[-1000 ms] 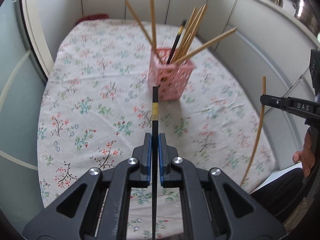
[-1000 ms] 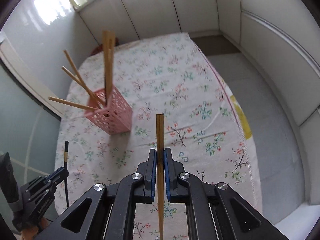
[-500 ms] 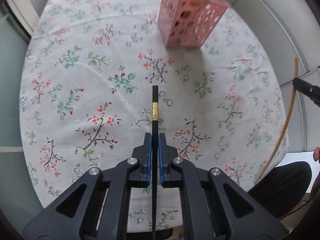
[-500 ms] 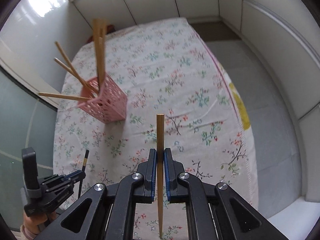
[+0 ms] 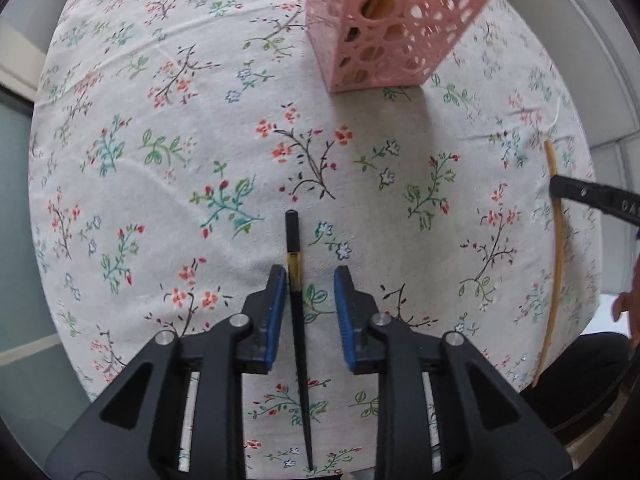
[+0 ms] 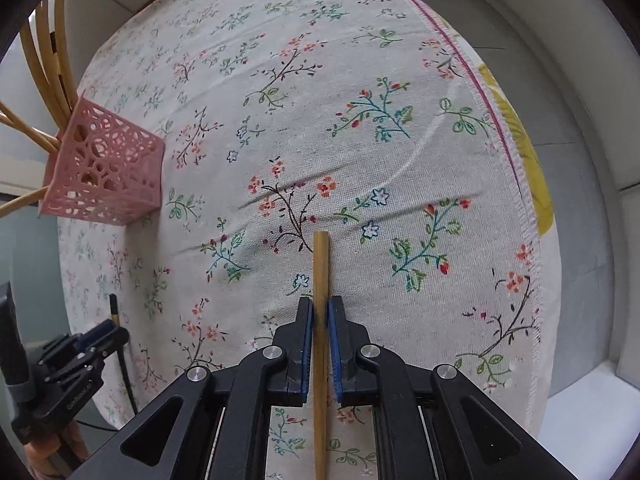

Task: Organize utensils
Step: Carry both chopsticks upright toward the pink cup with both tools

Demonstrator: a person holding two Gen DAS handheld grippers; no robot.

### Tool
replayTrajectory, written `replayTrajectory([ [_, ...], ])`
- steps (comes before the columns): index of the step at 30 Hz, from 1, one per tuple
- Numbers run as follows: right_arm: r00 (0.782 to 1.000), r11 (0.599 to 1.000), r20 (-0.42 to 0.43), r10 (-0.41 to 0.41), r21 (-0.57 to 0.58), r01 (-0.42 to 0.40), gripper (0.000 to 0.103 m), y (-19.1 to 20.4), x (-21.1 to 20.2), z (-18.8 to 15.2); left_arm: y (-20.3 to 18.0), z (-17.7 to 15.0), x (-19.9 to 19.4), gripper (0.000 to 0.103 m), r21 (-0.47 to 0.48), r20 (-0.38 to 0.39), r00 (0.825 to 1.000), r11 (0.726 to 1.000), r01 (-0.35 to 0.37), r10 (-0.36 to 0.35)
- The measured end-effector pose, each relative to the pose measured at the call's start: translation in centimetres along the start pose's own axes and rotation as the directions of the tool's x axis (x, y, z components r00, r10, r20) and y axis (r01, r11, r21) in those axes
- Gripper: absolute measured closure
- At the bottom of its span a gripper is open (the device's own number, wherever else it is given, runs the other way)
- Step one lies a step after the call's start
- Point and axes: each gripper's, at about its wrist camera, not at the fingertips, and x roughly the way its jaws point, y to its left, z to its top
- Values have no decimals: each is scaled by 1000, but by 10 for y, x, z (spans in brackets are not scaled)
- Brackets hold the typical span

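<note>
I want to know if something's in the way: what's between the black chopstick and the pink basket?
Nothing: only bare flowered tablecloth between the black chopstick and pink basket, seen in the left wrist view.

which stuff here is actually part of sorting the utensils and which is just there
Part of the job:
- black chopstick, between the open left gripper pads
- bamboo chopstick, clamped in the right gripper
- pink holder with bamboo chopsticks standing in it

Just there:
- floral tablecloth
- yellow fabric under its edge
</note>
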Motion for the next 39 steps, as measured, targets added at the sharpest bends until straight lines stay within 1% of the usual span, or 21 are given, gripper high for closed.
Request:
replayTrajectory([
  [1, 1000, 1000, -6, -21, -11, 21, 94, 3, 0, 0, -5, 1, 0, 76, 20, 0, 1000, 1000, -23, 23],
  [3, 996, 996, -5, -87, -35, 87, 94, 14, 1, 0, -10, 6, 0, 77, 39, 5, 999, 998, -43, 42],
  [5, 989, 987, -2, -150, -54, 150, 94, 25, 2, 0, -12, 6, -1, 84, 31, 17, 999, 999, -29, 29],
  [6, 984, 982, 6, -178, -69, 178, 94, 31, 2, -2, -15, 6, -2, 92, 33, 35, 999, 999, -28, 27],
  [7, 984, 980, 23, -177, -82, 179, 95, 35, 1, -5, -18, 3, -3, 95, 38, 66, 997, 999, -39, 36],
  [9, 994, 993, 66, -86, -78, 91, 95, 36, -6, -18, -25, -8, -6, 95, 45, 135, 989, 996, -71, 65],
  [10, 993, 995, 99, -56, -79, 64, 95, 36, -12, -24, -30, -17, -10, 95, 55, 185, 981, 996, -69, 57],
  [12, 974, 993, 226, 2, -111, 23, 95, 39, -38, -42, -34, -34, -21, 95, 47, 271, 959, 994, -95, 79],
  [13, 961, 991, 274, 32, -132, 5, 96, 41, -52, -51, -33, -43, -26, 95, 38, 295, 952, 995, -97, 82],
  [14, 951, 989, 306, 47, -147, -2, 95, 42, -65, -58, -32, -51, -35, 95, 28, 331, 941, 996, -86, 72],
  [16, 927, 984, 365, 88, -174, -25, 96, 41, -90, -74, -31, -69, -58, 95, 8, 408, 910, 996, -85, 74],
  [19, 888, 978, 442, 128, -204, -40, 96, 39, -127, -90, -24, -90, -93, 95, -11, 492, 868, 998, -62, 60],
  [23, 841, 971, 515, 167, -234, -50, 96, 44, -158, -102, -19, -101, -132, 95, -29, 584, 811, 999, -34, 45],
  [24, 823, 969, 540, 173, -242, -45, 96, 44, -167, -107, -12, -95, -133, 95, -37, 607, 793, 999, -32, 48],
  [27, 791, 964, 587, 174, -266, -15, 96, 52, -185, -119, -2, -97, -155, 95, -51, 666, 745, 999, -9, 41],
  [28, 782, 962, 598, 177, -274, -8, 96, 54, -192, -120, -2, -99, -165, 95, -55, 687, 725, 999, -4, 40],
  [30, 761, 960, 622, 184, -281, -3, 96, 58, -204, -123, 0, -100, -178, 95, -55, 713, 700, 998, -2, 41],
  [32, 748, 957, 634, 195, -291, -3, 96, 63, -213, -124, 0, -100, -190, 95, -58, 735, 676, 998, -4, 45],
  [34, 738, 956, 646, 197, -294, 3, 96, 66, -221, -123, 0, -97, -199, 95, -59, 743, 668, 998, -10, 51],
  [37, 726, 954, 659, 198, -299, 12, 96, 70, -235, -122, 0, -94, -210, 95, -54, 753, 657, 999, 4, 38],
  [39, 716, 953, 668, 200, -302, 15, 96, 72, -243, -120, -2, -92, -218, 95, -49, 762, 647, 999, 1, 37],
])
